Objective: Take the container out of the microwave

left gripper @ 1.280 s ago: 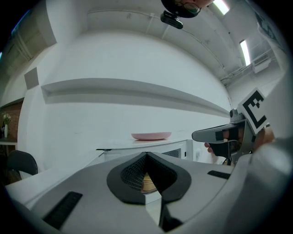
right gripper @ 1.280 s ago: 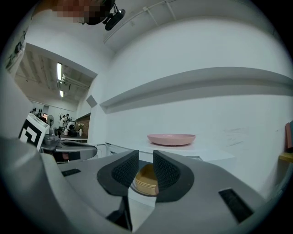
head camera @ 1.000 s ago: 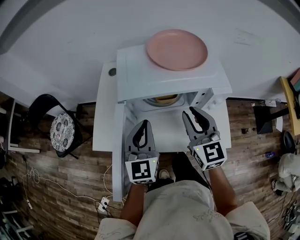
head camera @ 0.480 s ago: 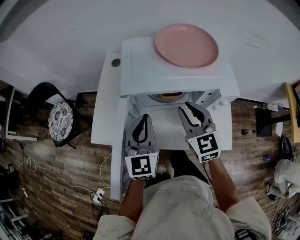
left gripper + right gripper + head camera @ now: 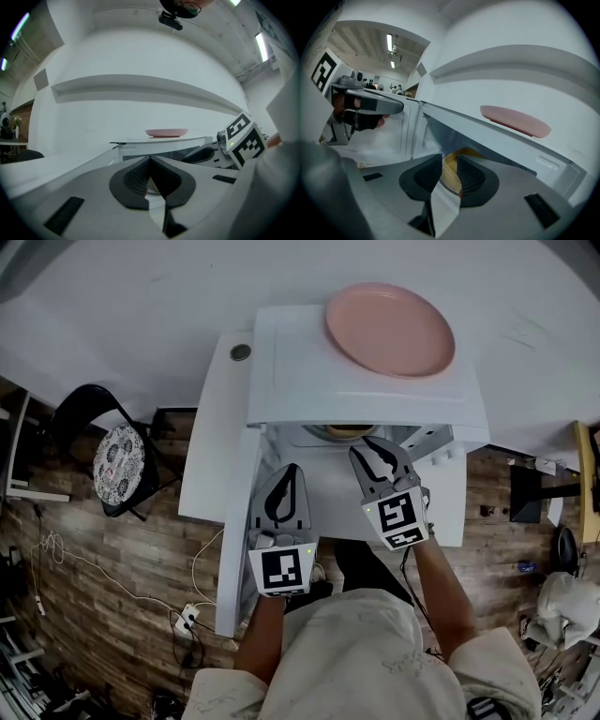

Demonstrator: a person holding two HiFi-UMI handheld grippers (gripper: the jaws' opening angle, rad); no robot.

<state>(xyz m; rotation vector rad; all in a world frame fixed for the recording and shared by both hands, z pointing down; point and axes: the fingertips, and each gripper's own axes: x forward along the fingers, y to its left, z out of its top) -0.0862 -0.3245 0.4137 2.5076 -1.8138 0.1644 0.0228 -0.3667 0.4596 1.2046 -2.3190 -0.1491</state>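
— Deep inside the open microwave on the white desk: yellow container, round, untouched.
— Nearer tongs?
— Right tongs. Spread, empty, aimed into the cavity mouth. Container straight ahead, framed in the gap, farther in and not yet reached.
— Left tongs?
— Pressed together on nothing, outside the cavity beside the swung-open door, farther off.
— Long axis?
— None to speak of. Round rim, so probably a pinch on the near wall.
— Overhead?
— Pink plate, toward the right edge of the microwave's top, clear of the reach.
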